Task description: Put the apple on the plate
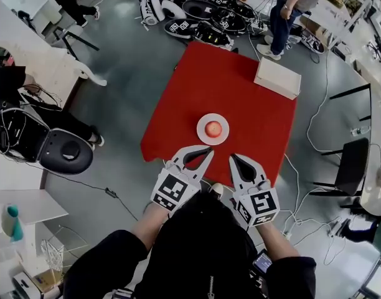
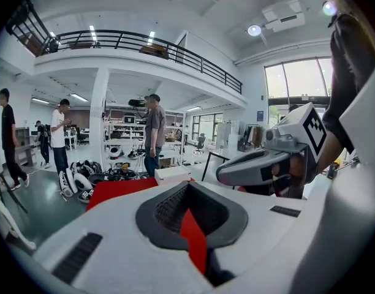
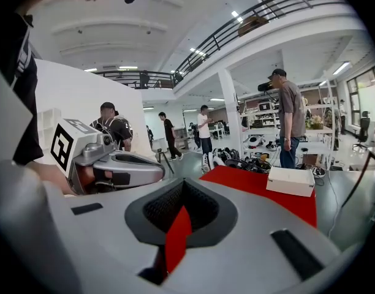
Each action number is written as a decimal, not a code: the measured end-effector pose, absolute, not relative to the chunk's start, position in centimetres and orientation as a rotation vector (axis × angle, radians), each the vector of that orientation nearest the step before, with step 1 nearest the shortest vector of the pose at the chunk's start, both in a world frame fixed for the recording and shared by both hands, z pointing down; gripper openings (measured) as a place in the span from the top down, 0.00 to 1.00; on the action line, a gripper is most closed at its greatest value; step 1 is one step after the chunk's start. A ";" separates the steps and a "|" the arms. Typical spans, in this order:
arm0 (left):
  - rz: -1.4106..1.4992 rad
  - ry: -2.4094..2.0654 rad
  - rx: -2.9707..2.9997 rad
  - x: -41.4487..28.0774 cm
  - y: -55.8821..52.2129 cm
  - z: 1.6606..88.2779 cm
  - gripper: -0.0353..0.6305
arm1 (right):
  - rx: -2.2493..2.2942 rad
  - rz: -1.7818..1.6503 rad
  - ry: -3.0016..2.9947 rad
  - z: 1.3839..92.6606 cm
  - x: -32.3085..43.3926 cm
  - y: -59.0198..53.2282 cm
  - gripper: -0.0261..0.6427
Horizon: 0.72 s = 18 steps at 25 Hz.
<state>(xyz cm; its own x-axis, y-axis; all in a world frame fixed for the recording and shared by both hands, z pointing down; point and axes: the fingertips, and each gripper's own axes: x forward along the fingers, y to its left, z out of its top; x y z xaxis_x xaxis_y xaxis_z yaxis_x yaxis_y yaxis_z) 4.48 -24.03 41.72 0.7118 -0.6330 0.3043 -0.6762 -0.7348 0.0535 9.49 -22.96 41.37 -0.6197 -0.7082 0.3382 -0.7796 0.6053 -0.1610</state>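
Left gripper [image 1: 209, 152] hovers by the near edge of the red surface [image 1: 253, 123], fingers pressed together, holding nothing; just beyond, mid-surface, the red apple [image 1: 213, 128] sits on a small white plate [image 1: 201, 134]; right gripper [image 1: 233, 159] alongside, fingers likewise closed and empty; a white box [image 1: 277, 77] lies at the far right corner.

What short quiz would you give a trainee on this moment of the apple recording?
1. True or false: the apple lies on the plate.
2. The white box sits: A) touching the plate; B) at a far corner of the red table, apart from the plate; C) on the floor.
3. Fill in: the left gripper and right gripper both have jaws ____ and hold ____.
Key: 1 true; 2 B; 3 shut, nothing.
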 end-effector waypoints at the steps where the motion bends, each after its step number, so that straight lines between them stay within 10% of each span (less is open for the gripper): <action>1: 0.401 -1.061 2.756 4.6 -24.1 41.7 0.94 | 1.220 0.428 -2.596 41.3 9.6 -23.0 0.94; 18: 0.452 -1.040 2.736 5.4 -23.2 42.7 0.94 | 1.206 0.437 -2.583 41.7 10.2 -22.6 0.95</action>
<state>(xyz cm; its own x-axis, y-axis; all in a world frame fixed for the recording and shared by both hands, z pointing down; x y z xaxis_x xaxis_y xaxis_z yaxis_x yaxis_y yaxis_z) 5.44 -23.23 42.68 0.7093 -0.6162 0.3423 -0.6707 -0.7394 0.0587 10.24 -22.64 41.74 -0.6230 -0.6983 0.3525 -0.7753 0.6108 -0.1605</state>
